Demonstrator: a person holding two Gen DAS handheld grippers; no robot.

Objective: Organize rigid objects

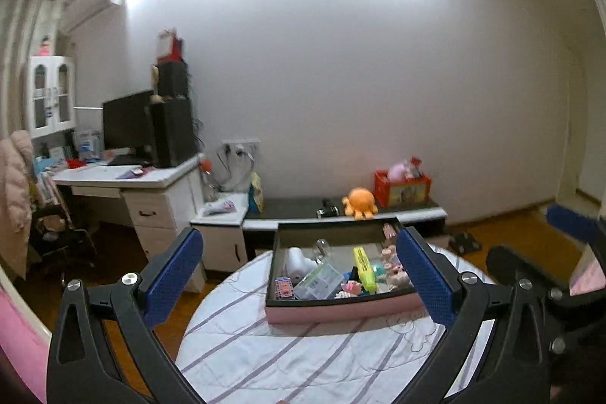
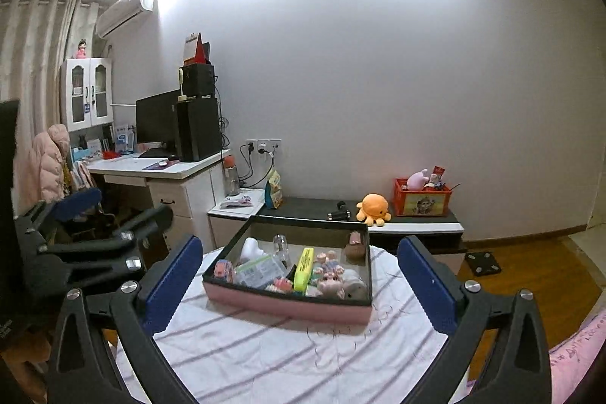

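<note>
A pink box with a black inside [image 1: 341,311] [image 2: 284,305] sits on a round table with a striped white cloth [image 1: 284,358] [image 2: 265,358]. It holds several small things: a yellow highlighter [image 1: 365,269] [image 2: 304,269], a clear plastic case [image 1: 318,281] [image 2: 259,269], a white object [image 1: 297,262] [image 2: 252,248], a small glass [image 2: 281,245], little toy figures [image 2: 331,275]. My left gripper [image 1: 299,275] is open and empty, held above the table short of the box. My right gripper [image 2: 299,279] is open and empty, also short of the box.
A low dark TV bench [image 2: 314,209] stands against the wall with an orange plush octopus [image 2: 373,209] and a red crate [image 2: 420,201]. A white desk with monitor [image 2: 159,124] is at left. A black scale [image 2: 483,262] lies on the wooden floor.
</note>
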